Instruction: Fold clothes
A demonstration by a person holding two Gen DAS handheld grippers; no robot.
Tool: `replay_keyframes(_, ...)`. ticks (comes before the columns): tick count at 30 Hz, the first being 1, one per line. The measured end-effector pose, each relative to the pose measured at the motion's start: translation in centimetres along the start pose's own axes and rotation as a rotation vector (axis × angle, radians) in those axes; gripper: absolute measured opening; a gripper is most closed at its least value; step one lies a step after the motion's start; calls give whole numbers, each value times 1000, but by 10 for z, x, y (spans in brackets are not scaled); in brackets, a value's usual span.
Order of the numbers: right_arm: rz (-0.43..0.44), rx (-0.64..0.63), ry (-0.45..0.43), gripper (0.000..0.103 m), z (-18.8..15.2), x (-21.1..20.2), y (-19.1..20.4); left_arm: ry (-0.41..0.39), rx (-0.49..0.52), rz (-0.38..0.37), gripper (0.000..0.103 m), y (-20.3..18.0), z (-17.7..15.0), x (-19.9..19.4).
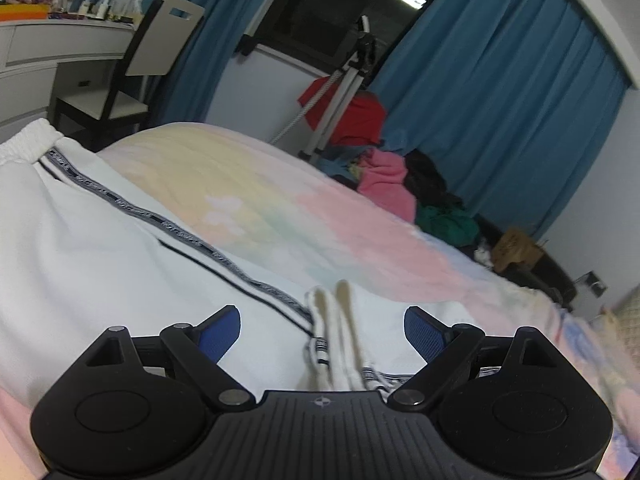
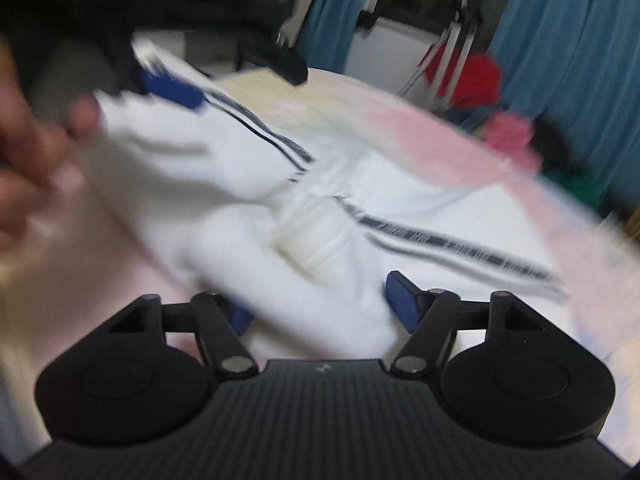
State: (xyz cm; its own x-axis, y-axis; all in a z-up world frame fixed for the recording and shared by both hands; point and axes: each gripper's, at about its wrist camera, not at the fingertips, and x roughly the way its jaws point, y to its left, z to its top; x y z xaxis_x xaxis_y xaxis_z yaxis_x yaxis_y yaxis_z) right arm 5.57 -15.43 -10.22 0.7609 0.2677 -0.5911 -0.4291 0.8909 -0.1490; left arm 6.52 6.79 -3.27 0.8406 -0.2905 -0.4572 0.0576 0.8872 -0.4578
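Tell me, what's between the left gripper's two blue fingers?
In the left wrist view, the left gripper is open, and the white trousers' ribbed cuffs lie bunched between its blue fingers, touching neither.

Dark side tape point(image 1: 132, 208) on white garment point(image 1: 80, 248): repeated lettering, too blurred to read. No other text.

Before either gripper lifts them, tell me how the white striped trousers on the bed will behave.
The white trousers will probably sag: they already wrinkle and bunch on the bedspread. They look light, thin fabric. The ribbed cuffs between the open left gripper fingers seem thicker, likely an easier grip.
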Motion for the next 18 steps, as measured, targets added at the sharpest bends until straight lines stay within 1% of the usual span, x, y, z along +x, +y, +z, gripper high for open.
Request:
replay_keyframes(1,53,66,-1,70,2,-10,-7,0,1,-11,90,-1,-1,-1)
replay_keyframes(3,140,243,-41,70,2,-30,-26,4,6,-32,89,-5,-2,-4)
replay_keyframes(4,155,351,-66,70,-2,-37,-41,10,5,-48,89,-6,-3,-5)
replay_keyframes(7,197,678,-142,70,-17,-60,-88,42,1,-131,87,-11,-9,-9)
replay_keyframes(9,181,908,-138,73,-35,-56,-121,69,4,-173,87,-18,-16,-8)
replay_keyframes(10,171,1004,-125,73,-46,-52,-135,88,5,-181,86,-22,-20,-5)
replay_keyframes(11,167,1077,-109,73,-56,-47,-145,109,6,-187,82,-25,-23,-2)
replay_keyframes(15,232,1211,-89,72,-71,-28,-149,179,46,-207,75,-35,-40,13)
replay_keyframes(18,282,1310,-74,72,-83,-15,-152,245,77,-206,75,-40,-52,26)
